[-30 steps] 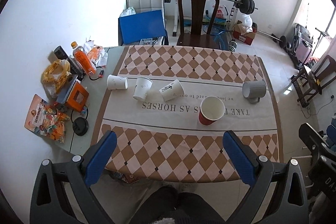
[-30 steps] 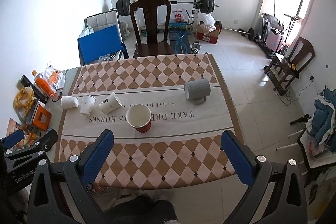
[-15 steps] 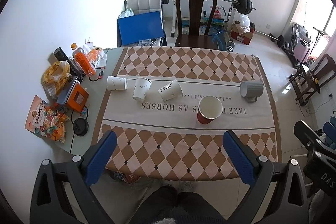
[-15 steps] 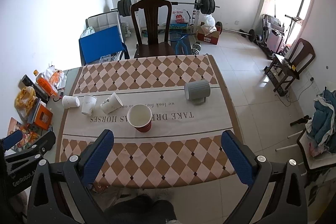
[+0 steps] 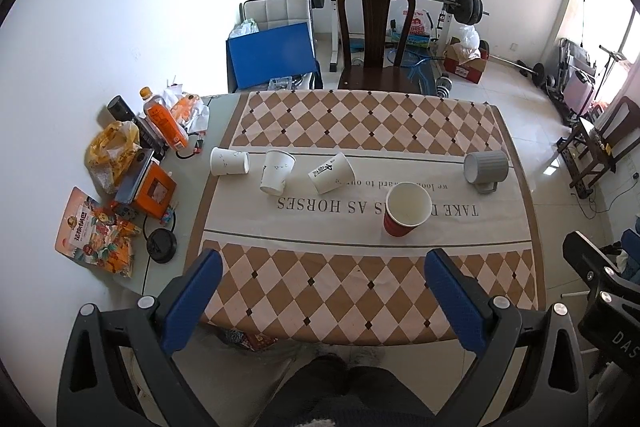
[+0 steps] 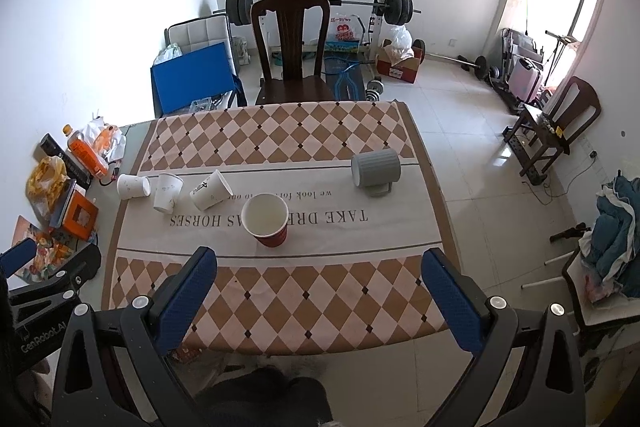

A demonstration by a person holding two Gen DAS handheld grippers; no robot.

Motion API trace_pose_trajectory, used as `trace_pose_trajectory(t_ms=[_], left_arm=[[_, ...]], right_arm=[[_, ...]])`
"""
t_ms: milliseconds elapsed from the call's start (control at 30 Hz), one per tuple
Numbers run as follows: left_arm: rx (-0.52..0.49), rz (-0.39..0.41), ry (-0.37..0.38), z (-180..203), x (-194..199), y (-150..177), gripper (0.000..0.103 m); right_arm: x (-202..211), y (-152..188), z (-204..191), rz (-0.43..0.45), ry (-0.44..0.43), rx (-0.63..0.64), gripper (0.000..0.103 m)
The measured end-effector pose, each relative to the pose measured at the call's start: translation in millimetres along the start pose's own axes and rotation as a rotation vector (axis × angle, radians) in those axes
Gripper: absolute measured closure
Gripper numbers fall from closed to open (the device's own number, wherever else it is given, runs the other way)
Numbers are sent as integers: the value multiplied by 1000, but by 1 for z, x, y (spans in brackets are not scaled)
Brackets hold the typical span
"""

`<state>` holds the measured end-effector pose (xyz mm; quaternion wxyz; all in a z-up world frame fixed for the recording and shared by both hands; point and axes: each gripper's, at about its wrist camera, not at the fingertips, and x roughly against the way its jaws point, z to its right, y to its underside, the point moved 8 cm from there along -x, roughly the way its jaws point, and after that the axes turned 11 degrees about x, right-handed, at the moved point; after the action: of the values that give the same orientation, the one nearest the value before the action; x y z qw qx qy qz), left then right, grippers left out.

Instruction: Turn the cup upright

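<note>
A red paper cup [image 5: 406,209] [image 6: 267,219] stands upright mid-table. Three white paper cups lie on their sides in a row to its left: one at far left [image 5: 229,161] [image 6: 133,185], a middle one [image 5: 277,172] [image 6: 167,192], and a printed one [image 5: 331,173] [image 6: 210,190]. A grey ribbed mug [image 5: 485,169] [image 6: 376,169] lies on its side at the right. My left gripper [image 5: 322,297] and right gripper [image 6: 320,297] are both open and empty, held high above the table's near edge, apart from every cup.
The table has a checked cloth [image 5: 360,131]. Bottles, snack bags and an orange box [image 5: 154,189] crowd the table's left edge. A wooden chair [image 5: 374,39] stands at the far side. Gym gear stands behind. The right gripper's body [image 5: 604,291] shows at right.
Both grippers have pulled back and up a little from the table, so the cups look smaller. No cup has moved.
</note>
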<state>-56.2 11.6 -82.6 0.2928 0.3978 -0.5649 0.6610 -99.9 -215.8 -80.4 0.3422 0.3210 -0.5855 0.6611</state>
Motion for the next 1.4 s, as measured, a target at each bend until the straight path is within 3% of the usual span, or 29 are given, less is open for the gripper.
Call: trace_pose_trajectory(t_ms=[1400], left_arm=[[-2,-18,19,10,-4,7,0]], right_arm=[[-3,4,-3,-8,-6,5,0]])
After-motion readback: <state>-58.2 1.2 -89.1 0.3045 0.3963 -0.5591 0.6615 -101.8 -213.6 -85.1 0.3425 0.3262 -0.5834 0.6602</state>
